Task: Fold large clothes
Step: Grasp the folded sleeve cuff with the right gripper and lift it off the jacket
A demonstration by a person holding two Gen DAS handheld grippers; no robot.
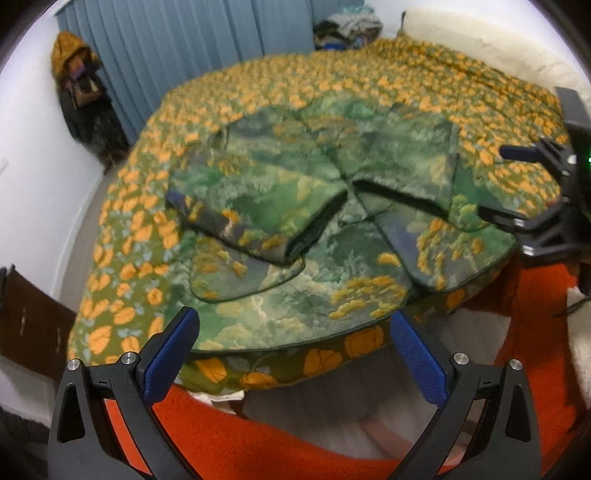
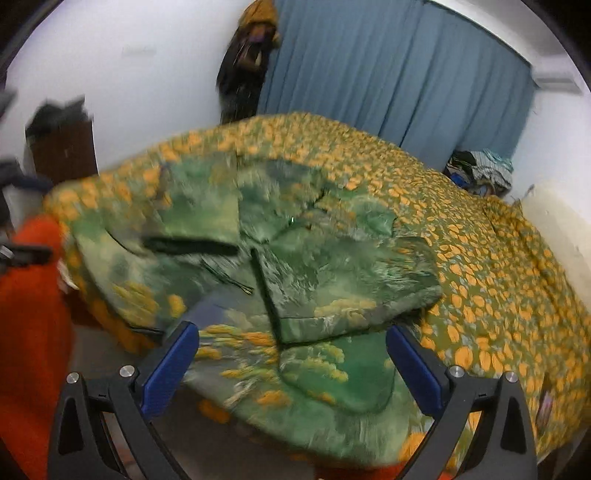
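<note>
Green landscape-print garment [image 1: 317, 236] spread flat on the bed [image 1: 461, 85], near the front edge, over an orange-flowered bedspread [image 1: 125, 266]. Both sleeves folded inward across the body, dark cuffs nearly meeting at the middle; left sleeve [image 1: 258, 210] and right sleeve [image 1: 410, 166] angled toward each other. Hem hanging just past the mattress edge.

Left claw [image 1: 295, 354] spread wide, empty, blue pads [image 1: 170, 358] clear of the cloth, hovering at the front edge of the bed. Right claw [image 2: 291, 369] likewise wide and empty, above the near corner of the garment [image 2: 295, 280]; right wrist view blurred. Right claw also seen from the left wrist view at the far right [image 1: 517, 184], fingers apart, beside the garment's right side.

Orange fleece [image 1: 258, 443] below the bed edge. Blue curtain [image 1: 192, 48] behind, dark clothes hanging [image 1: 85, 99] on the wall, a clothes pile [image 1: 351, 26] at the far corner.
</note>
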